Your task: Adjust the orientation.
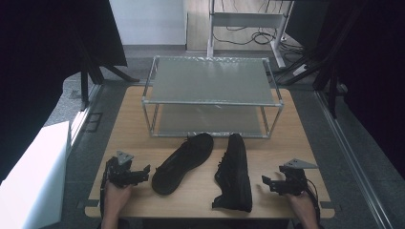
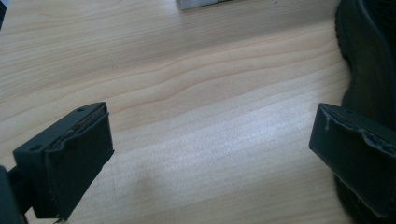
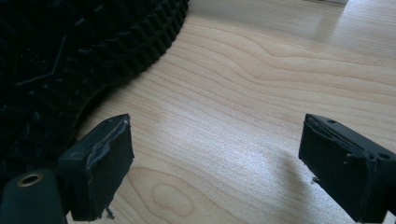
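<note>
Two black shoes lie on the wooden bench (image 1: pixel 286 119), between the two claws and in front of a metal two-tier rack (image 1: pixel 212 95). The left shoe (image 1: pixel 184 162) lies upright with its opening up, angled so that its toe points toward the near left and its heel toward the rack. The right shoe (image 1: pixel 235 174) lies tipped on its side, lengthwise toward the rack, with its ridged sole facing right. The two shoes are close at their far ends and spread apart toward the near edge of the bench.

The left claw (image 1: pixel 145 172) rests low over the bench, just beside the near end of the left shoe and apart from it. Its jaws stand spread wide with only bare wood between them; in the left gripper view the dark shoe sits behind the right-hand jaw at the frame's edge.

The right claw (image 1: pixel 265 182) sits near the right shoe, pointing toward it. Its jaws are also spread wide and pinch nothing; in the right gripper view the shoe's black treaded sole rises at the upper left, beyond the left-hand jaw, with bare wood between the jaws.

A hand holds each claw from the near edge of the bench. A white box (image 1: pixel 33 176) stands on the floor to the left.
</note>
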{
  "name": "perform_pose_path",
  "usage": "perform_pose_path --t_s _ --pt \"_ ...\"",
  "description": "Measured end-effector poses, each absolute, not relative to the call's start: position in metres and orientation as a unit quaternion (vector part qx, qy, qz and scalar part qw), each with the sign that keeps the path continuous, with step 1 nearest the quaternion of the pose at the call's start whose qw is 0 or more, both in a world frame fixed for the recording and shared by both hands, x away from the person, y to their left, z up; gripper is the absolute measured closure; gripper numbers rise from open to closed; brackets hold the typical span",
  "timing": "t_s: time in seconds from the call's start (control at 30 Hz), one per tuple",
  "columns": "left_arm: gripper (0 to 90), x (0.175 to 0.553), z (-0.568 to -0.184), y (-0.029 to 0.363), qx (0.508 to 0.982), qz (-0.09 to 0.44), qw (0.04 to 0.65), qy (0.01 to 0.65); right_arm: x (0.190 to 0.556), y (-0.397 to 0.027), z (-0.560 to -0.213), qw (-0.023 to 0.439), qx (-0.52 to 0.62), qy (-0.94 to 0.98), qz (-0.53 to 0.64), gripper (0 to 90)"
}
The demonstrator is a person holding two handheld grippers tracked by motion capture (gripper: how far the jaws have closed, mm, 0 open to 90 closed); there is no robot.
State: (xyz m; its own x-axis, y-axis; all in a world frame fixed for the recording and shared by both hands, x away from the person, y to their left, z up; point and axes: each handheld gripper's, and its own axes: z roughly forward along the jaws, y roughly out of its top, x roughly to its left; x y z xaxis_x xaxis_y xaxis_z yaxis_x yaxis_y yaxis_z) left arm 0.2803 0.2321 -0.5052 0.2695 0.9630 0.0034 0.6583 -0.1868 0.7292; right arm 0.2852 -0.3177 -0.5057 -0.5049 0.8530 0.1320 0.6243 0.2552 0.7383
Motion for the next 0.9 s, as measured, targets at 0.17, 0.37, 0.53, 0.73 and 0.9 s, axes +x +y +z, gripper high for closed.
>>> perform_pose_path --t_s 0.17,0.37,0.53,0.73,0.9 --pt "0.0 0.281 -0.506 0.231 0.733 0.238 0.318 0.551 0.285 -0.318 -0.506 0.147 0.475 0.778 0.384 10.3" --pt "0.0 0.281 -0.508 0.227 0.743 0.230 0.314 0.544 0.285 -0.318 -0.506 0.145 0.477 0.777 0.386 10.3" --pt "0.0 0.280 -0.508 0.219 0.757 0.229 0.306 0.530 0.286 -0.319 -0.506 0.140 0.473 0.776 0.392 10.2" --pt "1.3 0.275 -0.507 0.217 0.763 0.221 0.312 0.521 0.286 -0.319 -0.506 0.139 0.473 0.775 0.395 10.3" --pt "0.3 0.265 -0.507 0.202 0.786 0.202 0.317 0.490 0.286 -0.320 -0.506 0.136 0.475 0.774 0.397 10.2"
